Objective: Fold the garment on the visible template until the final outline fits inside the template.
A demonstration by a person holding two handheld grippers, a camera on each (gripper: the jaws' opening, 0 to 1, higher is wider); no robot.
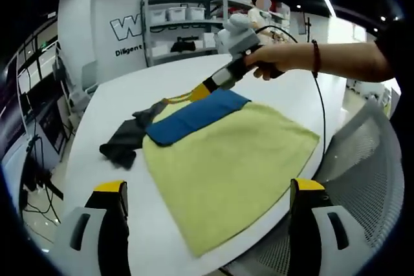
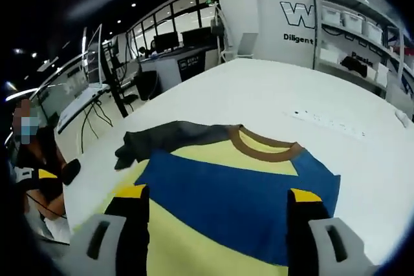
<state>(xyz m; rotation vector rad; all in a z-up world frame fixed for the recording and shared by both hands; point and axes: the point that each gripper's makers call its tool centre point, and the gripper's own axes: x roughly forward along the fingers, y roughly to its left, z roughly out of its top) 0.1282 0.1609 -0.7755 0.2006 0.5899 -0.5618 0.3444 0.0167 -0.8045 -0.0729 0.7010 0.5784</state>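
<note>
Garment: a yellow shirt with a blue chest band, a brown ribbed collar and a dark grey sleeve. It lies flat on the white table, body spread toward the near edge and sleeve trailing off to one side.
Edges: in the left gripper view the shirt's hem corner lies just beside the table's near rim. Its right edge runs close to the rim beside a grey mesh chair. Beyond the collar the tabletop is bare and wide.
Left gripper: jaws stand wide apart above the hem end of the shirt, with nothing between them.
Right gripper: jaws spread wide over the blue band, gripping nothing. In the left gripper view its tip is at the collar end, held by a person's hand; whether it touches the cloth I cannot tell.
Surface: smooth, matt white table with a rounded outline.
Room: shelving with bins, a white wall with dark lettering, desks with monitors.
Cloth: soft knit, a few shallow creases.
</note>
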